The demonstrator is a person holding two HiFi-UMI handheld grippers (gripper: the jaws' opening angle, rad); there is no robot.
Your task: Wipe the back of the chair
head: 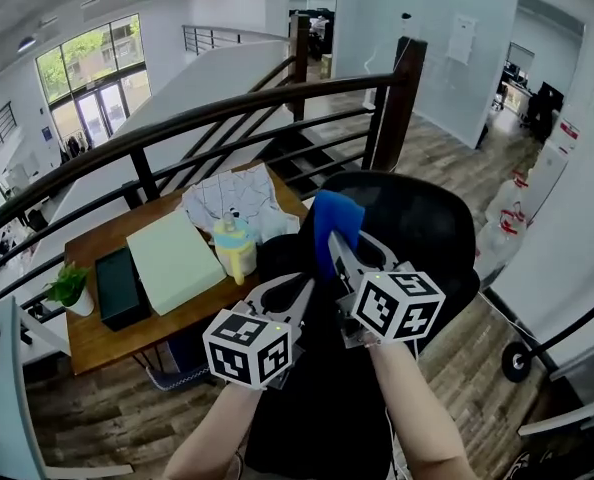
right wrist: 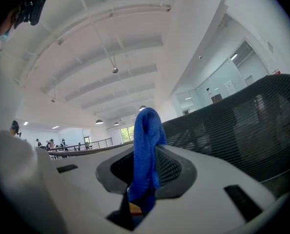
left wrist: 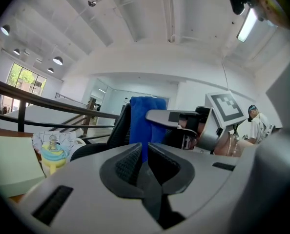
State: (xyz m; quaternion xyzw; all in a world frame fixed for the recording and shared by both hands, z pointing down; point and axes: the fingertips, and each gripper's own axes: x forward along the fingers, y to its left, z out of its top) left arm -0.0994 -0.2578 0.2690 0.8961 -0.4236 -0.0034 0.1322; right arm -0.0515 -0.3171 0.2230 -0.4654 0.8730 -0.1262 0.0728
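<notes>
The black mesh chair back point(head: 422, 230) rises just ahead of me, and it fills the right side of the right gripper view point(right wrist: 242, 126). My right gripper point(head: 330, 251) is shut on a blue cloth point(head: 335, 218) and holds it by the chair back's left top edge. The cloth point(right wrist: 146, 145) stands up between the pads. Whether it touches the mesh I cannot tell. My left gripper point(head: 299, 283) hangs lower left of the right one, over the seat, shut with nothing in it point(left wrist: 144, 152). Beyond it hangs the blue cloth point(left wrist: 145, 116), in front of the chair point(left wrist: 119, 126).
A wooden desk point(head: 97, 333) stands left of the chair with a pale green pad point(head: 173, 260), a black box point(head: 119, 286), a yellow and blue bottle point(head: 236, 246), crumpled paper point(head: 235, 200) and a small plant point(head: 69, 288). A dark railing point(head: 227, 108) runs behind, with stairs beyond.
</notes>
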